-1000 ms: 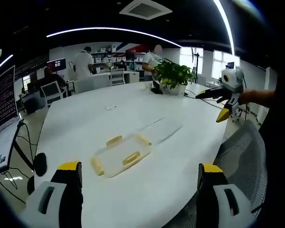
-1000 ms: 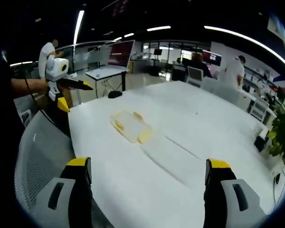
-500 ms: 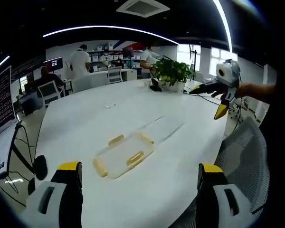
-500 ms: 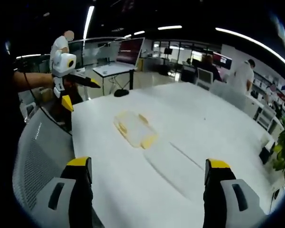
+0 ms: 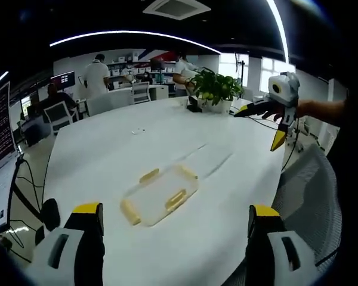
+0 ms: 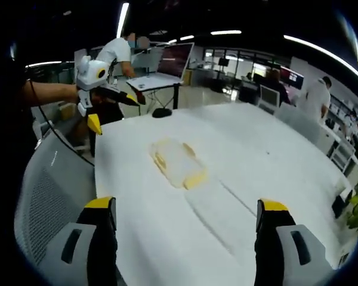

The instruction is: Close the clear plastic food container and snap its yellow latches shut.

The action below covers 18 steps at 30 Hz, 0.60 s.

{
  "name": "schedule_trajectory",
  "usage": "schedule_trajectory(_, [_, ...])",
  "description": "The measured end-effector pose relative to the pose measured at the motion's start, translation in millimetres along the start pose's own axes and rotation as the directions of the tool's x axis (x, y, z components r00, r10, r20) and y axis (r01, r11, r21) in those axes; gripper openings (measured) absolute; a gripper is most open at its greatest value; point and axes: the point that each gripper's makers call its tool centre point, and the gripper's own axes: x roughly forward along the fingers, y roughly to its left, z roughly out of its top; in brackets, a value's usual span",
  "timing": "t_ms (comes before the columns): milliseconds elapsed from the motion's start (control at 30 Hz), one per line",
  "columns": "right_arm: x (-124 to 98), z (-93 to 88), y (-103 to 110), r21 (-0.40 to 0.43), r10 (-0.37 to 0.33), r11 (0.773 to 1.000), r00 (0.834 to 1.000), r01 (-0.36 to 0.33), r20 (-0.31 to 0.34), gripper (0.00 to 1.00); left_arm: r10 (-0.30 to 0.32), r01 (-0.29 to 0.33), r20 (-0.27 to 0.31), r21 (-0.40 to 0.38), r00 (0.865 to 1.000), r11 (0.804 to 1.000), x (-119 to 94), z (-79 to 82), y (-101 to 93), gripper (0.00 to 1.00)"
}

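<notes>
Right hand-held gripper [image 6: 182, 229] has edged nearer the container [image 6: 178, 164] — jaws apart.

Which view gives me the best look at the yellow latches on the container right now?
The left gripper view: the clear container lies nearer, with separate yellow latches visible along its sides. In the right gripper view the container sits farther off and blurrier, with one latch standing out at its near end.

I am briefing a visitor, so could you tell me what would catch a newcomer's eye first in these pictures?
A clear food container with yellow latches lies alone on a big white table. Both grippers hang open above the table edge: the left gripper and the right gripper. A leafy potted plant stands at the far end.
</notes>
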Motion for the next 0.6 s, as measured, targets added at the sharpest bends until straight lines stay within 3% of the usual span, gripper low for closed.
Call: schedule_trajectory(600, [30,15.2,8,-0.125,0.097,0.987,0.995,-0.100,-0.026,0.90,-0.040,0.041,-0.035,0.040,0.999,0.998,10,-11.2,19.2,0.94])
